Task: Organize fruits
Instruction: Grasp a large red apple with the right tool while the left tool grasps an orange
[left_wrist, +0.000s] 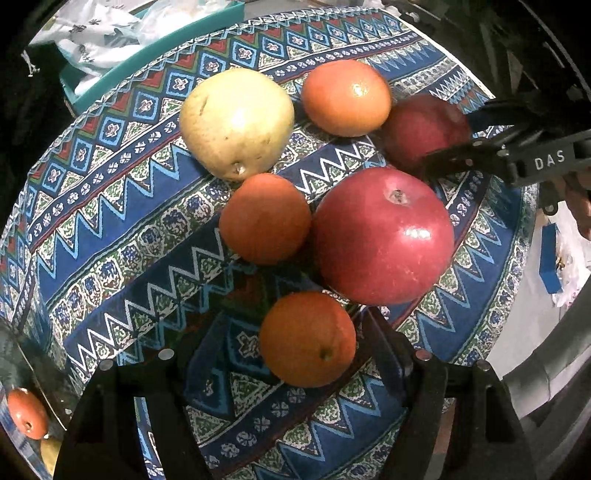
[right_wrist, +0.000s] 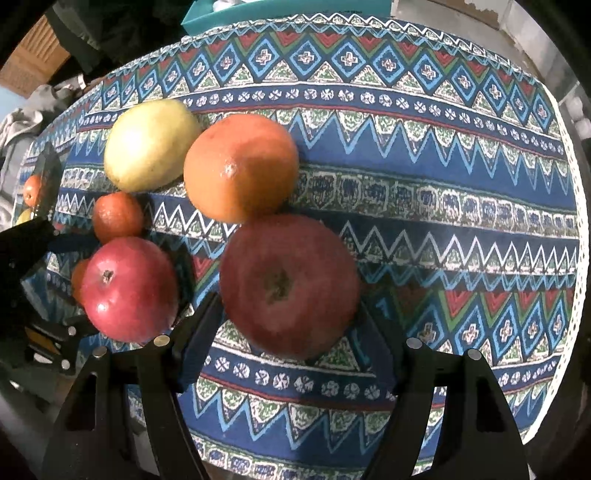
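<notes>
Right gripper (right_wrist: 288, 332) is straddling the dull red apple (right_wrist: 290, 286) at lower centre, fingers unclenched, while the left gripper (left_wrist: 295, 354), likewise released, is bracketing an orange (left_wrist: 307, 339).

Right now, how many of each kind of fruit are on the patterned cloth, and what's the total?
Oranges: 3
Red apples: 2
Yellow pear: 1
Total: 6 fruits
</notes>
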